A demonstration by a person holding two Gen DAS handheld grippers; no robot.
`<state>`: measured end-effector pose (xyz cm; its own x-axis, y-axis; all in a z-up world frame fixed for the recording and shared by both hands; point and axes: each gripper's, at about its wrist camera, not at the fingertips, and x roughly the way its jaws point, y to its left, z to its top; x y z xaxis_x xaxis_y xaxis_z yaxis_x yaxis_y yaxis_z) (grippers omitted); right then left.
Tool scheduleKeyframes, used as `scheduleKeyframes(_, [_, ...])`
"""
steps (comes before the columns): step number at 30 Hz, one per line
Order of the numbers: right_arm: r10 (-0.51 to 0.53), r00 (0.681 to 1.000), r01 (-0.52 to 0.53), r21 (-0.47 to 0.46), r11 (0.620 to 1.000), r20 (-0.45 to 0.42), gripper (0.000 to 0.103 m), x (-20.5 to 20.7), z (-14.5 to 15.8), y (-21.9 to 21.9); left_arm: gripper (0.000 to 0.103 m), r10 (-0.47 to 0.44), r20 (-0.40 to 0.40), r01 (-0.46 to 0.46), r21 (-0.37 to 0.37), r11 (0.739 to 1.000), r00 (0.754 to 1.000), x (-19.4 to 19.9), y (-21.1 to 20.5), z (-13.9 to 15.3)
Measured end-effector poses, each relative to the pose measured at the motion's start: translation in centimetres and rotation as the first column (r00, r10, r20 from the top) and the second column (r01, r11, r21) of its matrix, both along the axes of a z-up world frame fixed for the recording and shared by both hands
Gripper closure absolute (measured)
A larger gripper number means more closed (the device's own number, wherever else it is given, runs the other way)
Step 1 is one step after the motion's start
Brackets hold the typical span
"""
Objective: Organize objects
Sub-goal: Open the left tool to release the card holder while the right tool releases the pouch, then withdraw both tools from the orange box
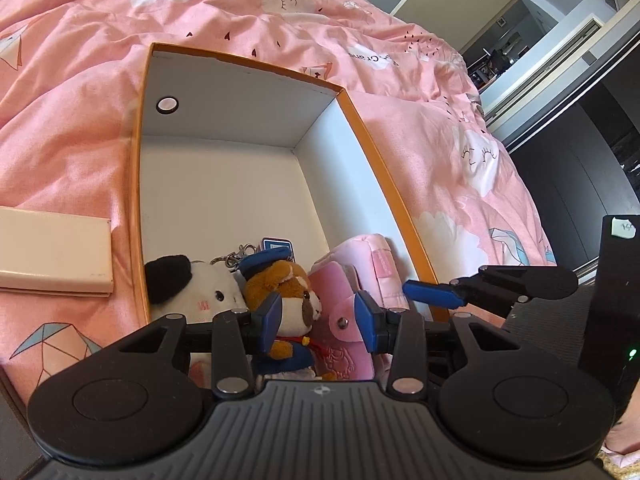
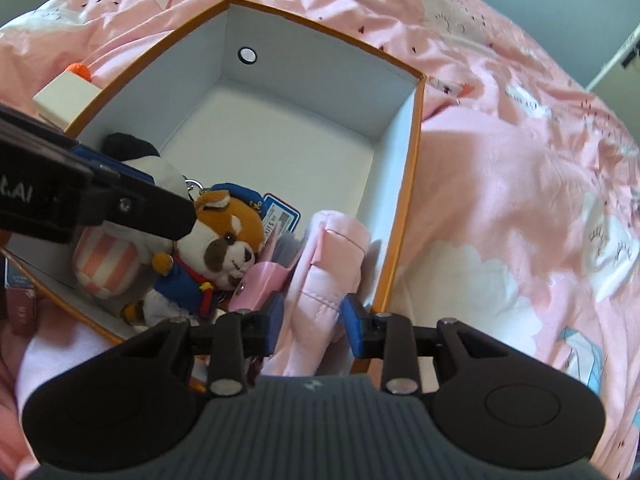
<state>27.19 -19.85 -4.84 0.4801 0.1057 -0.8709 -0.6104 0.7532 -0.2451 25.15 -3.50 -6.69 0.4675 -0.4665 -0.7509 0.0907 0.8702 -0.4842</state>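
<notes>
Right gripper (image 2: 311, 326) sits nearest, fingers parted around the quilted pink fabric pouch (image 2: 320, 280) in the box, pads looking just clear of it. Left gripper (image 1: 318, 322) brackets the brown sailor plush (image 1: 294, 300), whether squeezing it I can't tell. Orange cardboard box (image 1: 400, 196) on the bed has four items packed; cream flat case (image 1: 52, 252) remains outside.

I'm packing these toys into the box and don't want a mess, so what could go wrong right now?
The left gripper straddles the plush dog and pink wallet; lifting might snag either. The right gripper has its pads beside the pink pouch, so pulling away could drag it over the orange box wall. The two grippers are close and could collide.
</notes>
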Motion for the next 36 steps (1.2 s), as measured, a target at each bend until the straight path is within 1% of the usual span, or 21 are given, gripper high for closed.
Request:
scheduleKeyframes(1, [0.009, 1.000, -0.009, -0.017, 1.000, 0.012, 0.069, -0.1, -0.2, 0.2, 0.057, 0.003, -0.002, -0.003, 0.007, 1.000, 1.000, -0.1, 0.1, 0.0])
scheduleKeyframes(3, [0.016, 1.000, -0.015, -0.051, 0.999, 0.024, 0.074, -0.3, -0.3, 0.5, 0.057, 0.009, -0.002, -0.009, 0.018, 1.000, 1.000, -0.4, 0.1, 0.1])
scheduleKeyframes(5, [0.015, 1.000, -0.014, -0.076, 0.997, 0.011, 0.077, -0.4, -0.2, 0.6, 0.057, 0.008, 0.004, -0.008, 0.023, 1.000, 1.000, -0.7, 0.1, 0.4])
scheduleKeyframes(9, [-0.007, 1.000, 0.006, -0.074, 0.997, -0.011, 0.078, -0.5, 0.3, 0.7, 0.057, -0.001, 0.019, 0.001, 0.022, 1.000, 1.000, -1.4, -0.1, 1.0])
scheduleKeyframes(12, [-0.033, 0.999, 0.032, -0.055, 0.998, -0.032, 0.078, -0.3, -0.6, 0.4, 0.057, -0.003, 0.020, 0.003, 0.027, 1.000, 1.000, -1.8, -0.2, 1.2])
scheduleKeyframes(14, [-0.042, 0.999, 0.040, -0.046, 0.998, -0.028, 0.076, -0.3, -0.8, 0.4, 0.057, -0.003, 0.026, 0.002, 0.030, 1.000, 1.000, -2.3, -0.1, 1.5])
scheduleKeyframes(16, [-0.055, 0.998, 0.054, -0.024, 0.998, -0.027, 0.074, -0.5, -0.4, 0.4, 0.057, -0.002, 0.043, 0.001, 0.027, 1.000, 0.999, -2.9, 0.2, 2.1])
scheduleKeyframes(18, [-0.077, 0.997, 0.077, -0.019, 0.997, -0.001, 0.069, -1.1, 0.3, 0.4, 0.057, 0.002, 0.057, -0.004, 0.027, 1.000, 0.998, -3.4, 0.7, 2.7])
scheduleKeyframes(19, [-0.083, 0.996, 0.084, -0.017, 0.996, 0.023, 0.068, -1.5, 0.7, 0.4, 0.057, 0.007, 0.064, -0.009, 0.030, 1.000, 0.998, -3.7, 0.8, 3.0])
scheduleKeyframes(20, [-0.090, 0.995, 0.090, -0.006, 0.996, 0.053, 0.066, -2.0, 1.2, 0.5, 0.057, 0.013, 0.073, -0.016, 0.033, 0.999, 0.997, -4.0, 1.0, 3.3])
scheduleKeyframes(22, [-0.108, 0.989, 0.105, 0.033, 0.994, 0.102, 0.065, -3.2, 2.3, 0.5, 0.057, 0.020, 0.093, -0.024, 0.039, 0.999, 0.995, -4.6, 1.1, 4.0])
scheduleKeyframes(25, [-0.128, 0.980, 0.110, 0.123, 0.986, 0.150, 0.064, -5.4, 3.9, 0.9, 0.057, 0.025, 0.125, -0.031, 0.044, 0.999, 0.992, -5.9, 1.0, 4.6])
scheduleKeyframes(27, [-0.136, 0.974, 0.103, 0.179, 0.978, 0.184, 0.057, -7.1, 4.6, 1.3, 0.057, 0.027, 0.142, -0.035, 0.056, 0.998, 0.989, -6.9, 1.2, 4.9])
scheduleKeyframes(32, [-0.148, 0.952, 0.071, 0.279, 0.958, 0.266, 0.057, -10.8, 5.0, 2.5, 0.056, 0.030, 0.198, -0.057, 0.134, 0.989, 0.980, -9.1, 2.4, 6.1])
scheduleKeyframes(34, [-0.152, 0.944, 0.050, 0.328, 0.943, 0.292, 0.055, -12.1, 5.1, 2.8, 0.054, 0.026, 0.209, -0.059, 0.152, 0.987, 0.978, -10.0, 3.3, 6.7])
scheduleKeyframes(35, [-0.145, 0.941, 0.033, 0.343, 0.939, 0.305, 0.051, -12.9, 5.3, 3.2, 0.054, 0.025, 0.213, -0.061, 0.163, 0.985, 0.977, -10.4, 3.9, 7.0])
scheduleKeyframes(36, [-0.126, 0.941, 0.008, 0.351, 0.936, 0.314, 0.049, -13.5, 5.3, 3.6, 0.054, 0.031, 0.221, -0.071, 0.177, 0.982, 0.975, -10.9, 4.6, 7.3])
